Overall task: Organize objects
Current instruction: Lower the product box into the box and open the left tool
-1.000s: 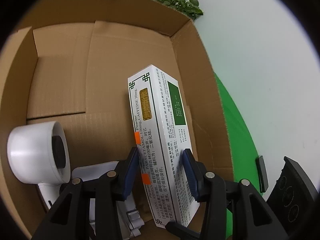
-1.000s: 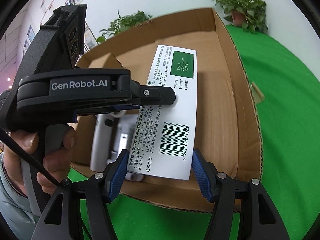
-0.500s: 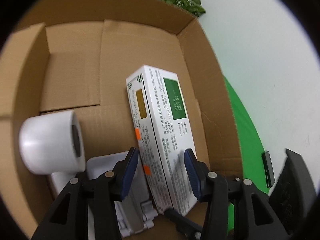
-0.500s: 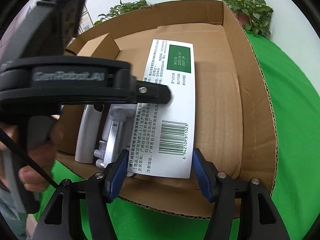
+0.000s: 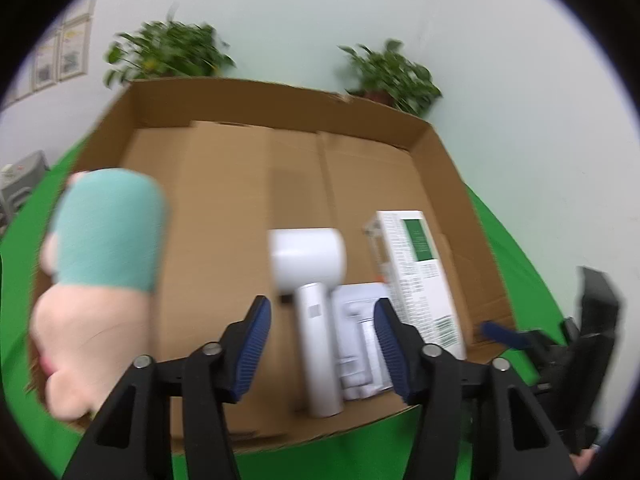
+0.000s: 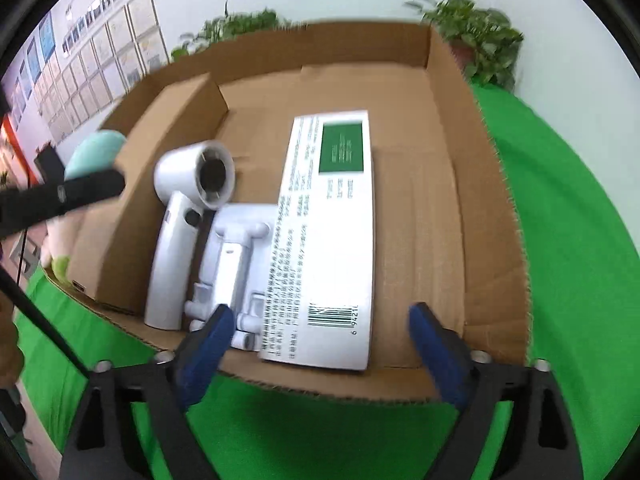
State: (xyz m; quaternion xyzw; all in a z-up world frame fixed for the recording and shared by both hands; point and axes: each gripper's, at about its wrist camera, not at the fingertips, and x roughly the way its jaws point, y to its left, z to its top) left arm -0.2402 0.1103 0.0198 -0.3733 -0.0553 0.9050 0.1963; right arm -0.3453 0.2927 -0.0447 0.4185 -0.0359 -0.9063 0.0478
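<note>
Left tongs wide, gripping nothing; right tongs wide, gripping nothing; medicine box lying flat in cardboard box, right side, touching white holder; hair dryer just left of holder.

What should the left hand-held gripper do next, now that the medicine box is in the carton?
Probably swing the left hand-held gripper toward the plush toy at the cardboard box's left edge. Its jaws are open and empty, the medicine box lies released inside, and the toy looks not yet packed.
</note>
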